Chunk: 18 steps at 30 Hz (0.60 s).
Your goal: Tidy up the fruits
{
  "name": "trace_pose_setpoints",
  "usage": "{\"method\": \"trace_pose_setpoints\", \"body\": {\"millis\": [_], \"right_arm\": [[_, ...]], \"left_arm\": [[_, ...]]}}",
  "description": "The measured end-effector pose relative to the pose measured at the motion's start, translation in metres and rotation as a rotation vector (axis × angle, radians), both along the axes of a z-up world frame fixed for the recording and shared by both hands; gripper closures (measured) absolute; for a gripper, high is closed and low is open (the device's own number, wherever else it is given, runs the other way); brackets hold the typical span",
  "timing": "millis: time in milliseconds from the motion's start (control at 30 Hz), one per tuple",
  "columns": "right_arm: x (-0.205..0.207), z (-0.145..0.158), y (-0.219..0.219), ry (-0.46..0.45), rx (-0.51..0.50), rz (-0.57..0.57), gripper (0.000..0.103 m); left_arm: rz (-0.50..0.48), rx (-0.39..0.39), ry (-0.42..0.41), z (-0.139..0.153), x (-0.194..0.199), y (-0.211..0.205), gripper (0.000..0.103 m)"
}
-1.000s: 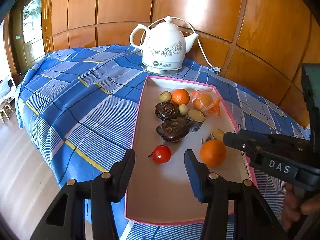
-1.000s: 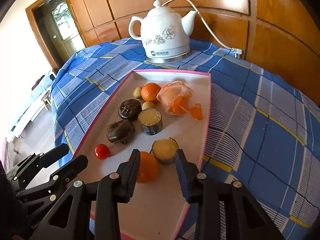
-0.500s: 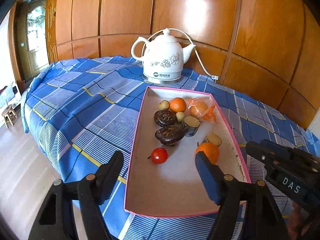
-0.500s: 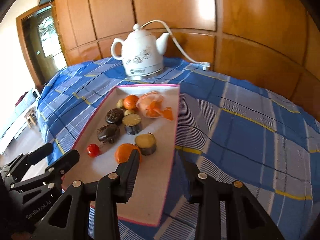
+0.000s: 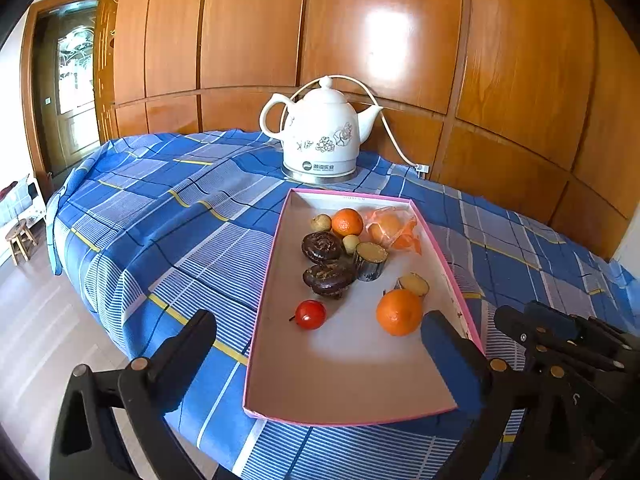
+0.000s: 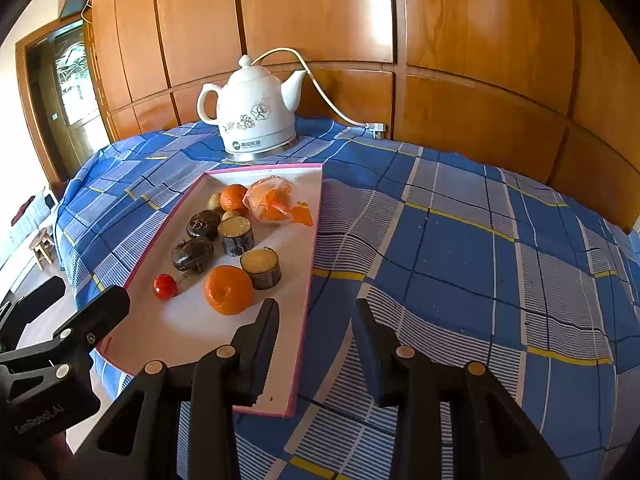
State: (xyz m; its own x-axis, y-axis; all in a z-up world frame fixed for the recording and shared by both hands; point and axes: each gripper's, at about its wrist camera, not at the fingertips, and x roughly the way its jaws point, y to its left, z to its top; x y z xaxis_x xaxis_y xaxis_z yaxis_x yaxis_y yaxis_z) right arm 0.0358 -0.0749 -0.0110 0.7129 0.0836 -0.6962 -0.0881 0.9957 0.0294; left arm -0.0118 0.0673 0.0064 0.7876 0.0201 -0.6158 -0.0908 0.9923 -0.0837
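Observation:
A pink-rimmed white tray [image 5: 352,372] lies on the blue checked tablecloth. It holds a near orange [image 5: 399,312], a cherry tomato [image 5: 311,314], two dark brown fruits [image 5: 329,276], two dark-skinned cut stalk pieces [image 5: 370,260], a far orange [image 5: 347,222], small yellowish fruits and a bag of orange peel [image 5: 394,228]. My left gripper [image 5: 316,332] hovers before the tray's near end, its jaws opening wide, nothing gripped between them. My right gripper [image 6: 316,312] stands open over the tray's right rim [image 6: 310,296], empty, with the near orange [image 6: 228,290] just to its left.
A white flowered kettle [image 5: 322,136] on a metal base stands behind the tray, its cord running to the wood-panelled wall. The table drops off at the left towards the floor, where a small stool [image 5: 20,236] stands. Bare cloth [image 6: 480,260] stretches right of the tray.
The left jaws have spread from narrow to wide, and that gripper has drawn back from the tomato. The right gripper has pulled back and swung right, from the near orange to the tray's right rim.

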Motion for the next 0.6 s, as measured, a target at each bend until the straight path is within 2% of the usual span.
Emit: {"method": "trace_pose_setpoints", "body": {"millis": [600], "right_arm": [[-0.0025,0.0013,0.0088,-0.016,-0.023,0.022,0.065]], "left_arm": [[0.061,0.036,-0.002,-0.0024,0.003,0.0026,0.0]]}}
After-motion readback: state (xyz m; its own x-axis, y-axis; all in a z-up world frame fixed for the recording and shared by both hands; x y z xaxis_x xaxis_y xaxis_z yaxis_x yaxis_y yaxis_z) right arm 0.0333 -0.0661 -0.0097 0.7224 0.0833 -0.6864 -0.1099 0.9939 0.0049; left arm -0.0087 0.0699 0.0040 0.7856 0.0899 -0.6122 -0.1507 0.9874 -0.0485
